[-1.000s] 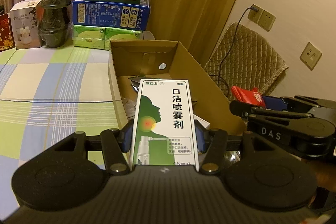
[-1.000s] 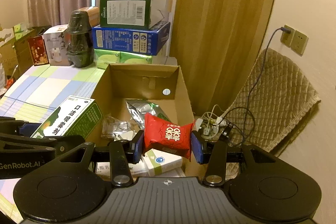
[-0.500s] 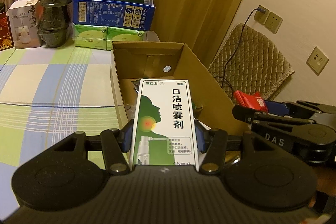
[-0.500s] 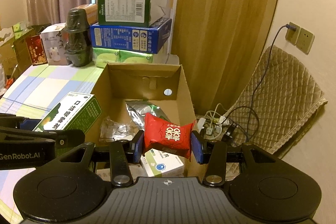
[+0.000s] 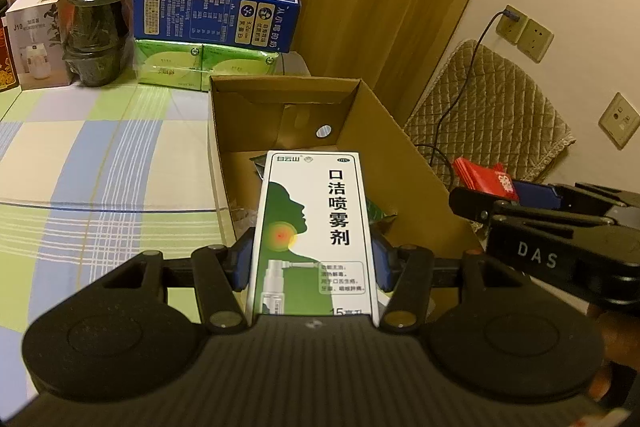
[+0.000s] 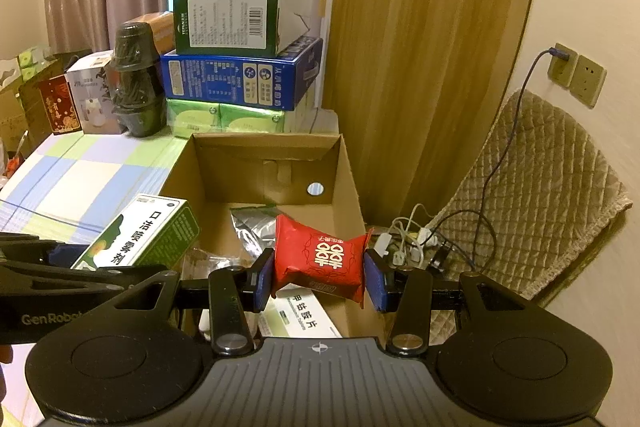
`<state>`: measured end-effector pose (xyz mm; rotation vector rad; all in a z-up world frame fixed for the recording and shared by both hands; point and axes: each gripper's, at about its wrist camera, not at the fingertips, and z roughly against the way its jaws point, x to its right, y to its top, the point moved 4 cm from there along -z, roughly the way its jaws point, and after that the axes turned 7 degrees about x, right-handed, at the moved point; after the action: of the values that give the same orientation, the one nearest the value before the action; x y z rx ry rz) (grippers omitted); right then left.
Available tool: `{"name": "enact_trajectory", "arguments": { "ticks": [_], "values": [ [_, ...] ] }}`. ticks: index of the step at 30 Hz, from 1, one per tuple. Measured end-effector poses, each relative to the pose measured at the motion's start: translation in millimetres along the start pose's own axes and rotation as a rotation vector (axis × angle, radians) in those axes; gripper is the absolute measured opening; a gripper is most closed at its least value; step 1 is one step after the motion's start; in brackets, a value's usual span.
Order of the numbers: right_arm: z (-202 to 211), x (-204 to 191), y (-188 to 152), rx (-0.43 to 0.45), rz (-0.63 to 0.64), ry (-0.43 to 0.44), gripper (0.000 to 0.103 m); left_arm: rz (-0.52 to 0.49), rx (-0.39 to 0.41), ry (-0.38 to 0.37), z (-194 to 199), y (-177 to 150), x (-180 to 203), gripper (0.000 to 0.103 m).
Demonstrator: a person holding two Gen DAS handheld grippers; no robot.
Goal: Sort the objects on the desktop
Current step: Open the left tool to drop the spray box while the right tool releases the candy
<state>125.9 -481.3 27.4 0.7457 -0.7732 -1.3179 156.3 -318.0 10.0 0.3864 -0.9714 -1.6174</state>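
Left gripper clamps white-green spray box, print "口洁喷雾剂", "15", over cardboard box near edge; right gripper pinches red packet above box interior; stacked cartons at 12 o'clock; "DAS", "GenRobot" on grippers.

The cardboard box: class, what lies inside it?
Inside the cardboard box lie a silver foil pouch and a white medicine box; the red packet covers whatever else is there.
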Motion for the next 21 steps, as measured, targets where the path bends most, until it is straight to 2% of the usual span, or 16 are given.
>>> {"name": "enact_trajectory", "arguments": {
  "ticks": [12, 15, 21],
  "values": [
    [-13.0, 7.4, -1.9, -0.013, -0.014, -0.01, 0.044, -0.017, 0.003, -0.009, -20.7, 5.7, 1.5, 0.051],
    [-13.4, 7.8, -4.1, -0.019, -0.014, -0.012, 0.044, -0.01, 0.01, -0.022, -21.3, 9.1, -1.7, 0.062],
    [-11.7, 5.2, -4.3, -0.02, -0.019, -0.005, 0.044, -0.018, 0.035, 0.001, -10.4, 12.9, -13.7, 0.063]
  ]
}}
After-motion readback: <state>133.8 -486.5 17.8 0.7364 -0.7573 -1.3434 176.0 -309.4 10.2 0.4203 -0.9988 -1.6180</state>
